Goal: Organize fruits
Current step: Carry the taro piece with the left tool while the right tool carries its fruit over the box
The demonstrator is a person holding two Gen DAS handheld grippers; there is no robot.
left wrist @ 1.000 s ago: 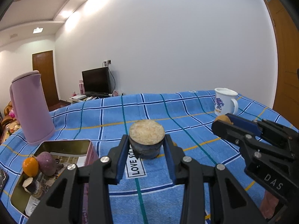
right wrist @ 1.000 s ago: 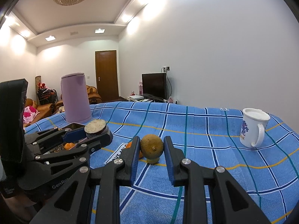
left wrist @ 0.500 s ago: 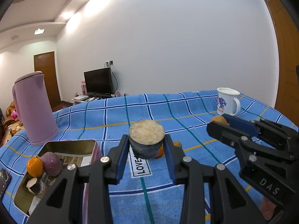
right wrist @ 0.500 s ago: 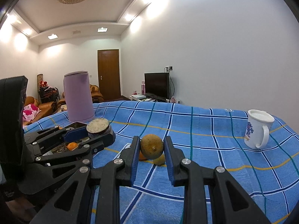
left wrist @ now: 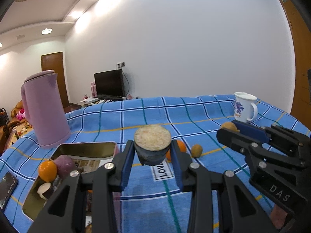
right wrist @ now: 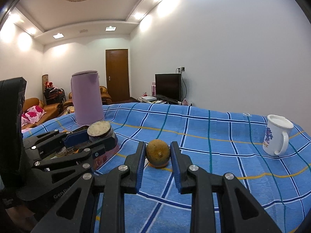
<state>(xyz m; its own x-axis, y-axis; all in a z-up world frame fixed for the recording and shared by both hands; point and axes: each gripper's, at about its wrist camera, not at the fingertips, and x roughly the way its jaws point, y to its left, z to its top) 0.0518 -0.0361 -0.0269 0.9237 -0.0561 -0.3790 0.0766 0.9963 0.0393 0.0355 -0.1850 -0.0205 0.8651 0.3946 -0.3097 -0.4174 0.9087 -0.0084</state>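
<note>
My left gripper [left wrist: 152, 151] is shut on a cut dark-skinned fruit piece [left wrist: 152, 144] with a pale flat top, held above the blue checked cloth; it also shows in the right wrist view [right wrist: 100, 132]. My right gripper [right wrist: 157, 152] is shut on a round brownish fruit [right wrist: 157, 153], which also shows in the left wrist view [left wrist: 229, 126]. An open metal tin [left wrist: 85, 148] at lower left holds an orange fruit [left wrist: 47, 170], a purple fruit [left wrist: 64, 164] and a cut piece [left wrist: 45, 189]. An orange [left wrist: 181, 145] and a small brown fruit [left wrist: 196, 150] lie on the cloth.
A tall pink kettle [left wrist: 43, 109] stands behind the tin at the left. A white mug [left wrist: 244, 106] stands at the far right of the table [left wrist: 194, 114]. A phone [left wrist: 6, 186] lies at the left edge. A "LOVE" label [left wrist: 162, 171] is on the cloth.
Both grippers have risen and drawn back with their fruits held. The orange and small brown fruit on the cloth have come into sight behind the left gripper.
</note>
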